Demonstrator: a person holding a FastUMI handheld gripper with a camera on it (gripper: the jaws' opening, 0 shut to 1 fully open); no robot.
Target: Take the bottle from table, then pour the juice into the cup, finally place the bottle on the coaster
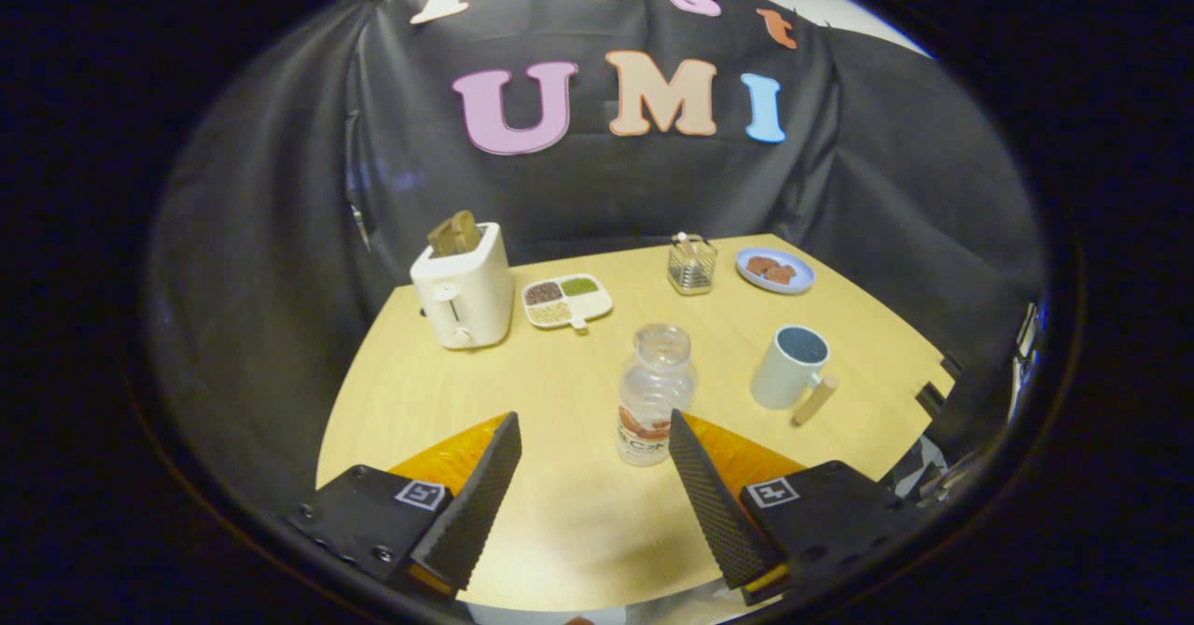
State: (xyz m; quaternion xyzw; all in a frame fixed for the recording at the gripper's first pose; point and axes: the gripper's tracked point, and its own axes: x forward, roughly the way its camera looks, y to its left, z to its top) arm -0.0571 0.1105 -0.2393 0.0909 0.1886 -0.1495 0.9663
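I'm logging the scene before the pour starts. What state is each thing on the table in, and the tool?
bottle: upright, uncapped, near the right finger, ungrasped.
mug: upright, open side up, handle toward the fingers.
toaster: upright, bread sticking out of the slot.
divided dish: flat, three compartments filled.
wire holder: upright, something standing inside.
blue plate: flat, brown pieces on it.
tool: fingers open, holding nothing.
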